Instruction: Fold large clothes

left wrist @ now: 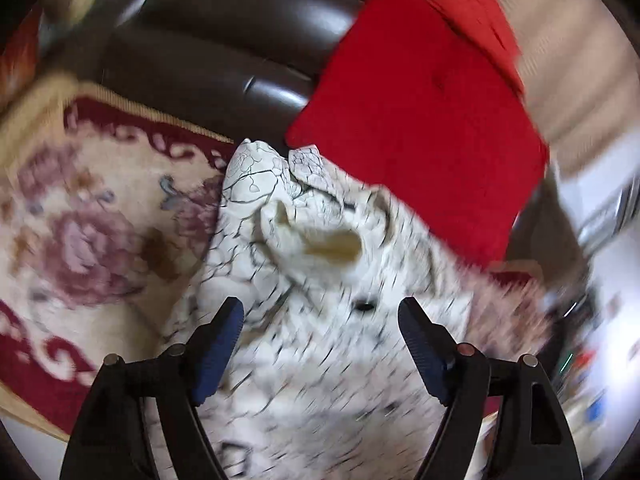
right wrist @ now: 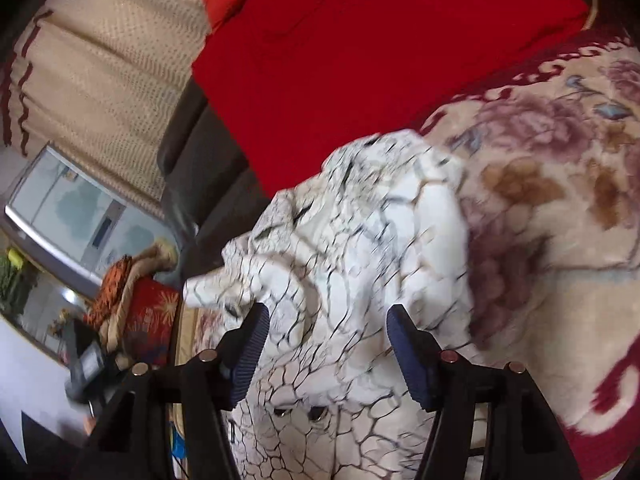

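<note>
A white garment with a black crackle pattern [left wrist: 320,320] lies crumpled on a floral blanket [left wrist: 80,220]. It also shows in the right wrist view [right wrist: 360,260]. Dark buttons show on it [left wrist: 364,305] [right wrist: 298,413]. My left gripper [left wrist: 320,312] is open, its blue-padded fingers spread just above the cloth, holding nothing. My right gripper [right wrist: 326,320] is open too, its fingers spread over a bunched part of the garment, holding nothing. Both views are motion-blurred.
A red cushion [left wrist: 420,120] [right wrist: 360,60] rests against the dark leather sofa back [left wrist: 220,40], just behind the garment. The floral blanket [right wrist: 560,200] covers the seat. A beige curtain [right wrist: 100,60], a window and a cluttered sill [right wrist: 60,220] lie beyond the sofa.
</note>
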Tool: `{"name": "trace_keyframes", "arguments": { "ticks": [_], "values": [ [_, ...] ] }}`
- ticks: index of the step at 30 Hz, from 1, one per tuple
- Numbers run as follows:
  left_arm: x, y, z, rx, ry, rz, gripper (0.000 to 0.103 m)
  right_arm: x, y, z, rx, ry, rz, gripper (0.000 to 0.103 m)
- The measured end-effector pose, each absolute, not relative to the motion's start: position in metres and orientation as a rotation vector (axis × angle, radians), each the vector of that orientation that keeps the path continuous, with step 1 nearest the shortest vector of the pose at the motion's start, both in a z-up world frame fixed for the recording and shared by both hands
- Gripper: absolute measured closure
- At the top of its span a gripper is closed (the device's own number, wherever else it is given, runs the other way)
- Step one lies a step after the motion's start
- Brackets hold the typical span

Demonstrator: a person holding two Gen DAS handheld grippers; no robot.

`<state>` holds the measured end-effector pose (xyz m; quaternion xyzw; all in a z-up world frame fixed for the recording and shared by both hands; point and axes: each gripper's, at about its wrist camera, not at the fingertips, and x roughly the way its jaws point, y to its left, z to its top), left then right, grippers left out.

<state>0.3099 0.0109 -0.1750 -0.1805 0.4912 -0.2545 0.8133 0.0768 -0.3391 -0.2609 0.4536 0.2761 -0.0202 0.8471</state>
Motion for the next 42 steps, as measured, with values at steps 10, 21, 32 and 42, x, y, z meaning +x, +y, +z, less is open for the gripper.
{"name": "trace_keyframes", "arguments": {
  "ticks": [10, 21, 32, 42],
  "values": [
    [0.343, -0.084, -0.215, -0.489, 1.191, -0.595, 0.052, 0.074, -0.344, -0.268, 0.966, 0.582, -0.051, 0.038],
    [0.281, -0.260, -0.150, 0.302, 1.023, -0.883, 0.099, 0.054, -0.374, -0.269, 0.982, 0.534, -0.117, 0.038],
    [0.283, -0.136, -0.115, 0.164, 0.887, -0.739, 0.023, 0.062, -0.377, -0.253, 0.965, 0.530, -0.122, 0.025],
    [0.355, 0.014, -0.246, -0.180, 1.201, -0.299, 0.023, 0.210, -0.323, -0.214, 0.664, 0.694, -0.046, 0.020]
  ]
}}
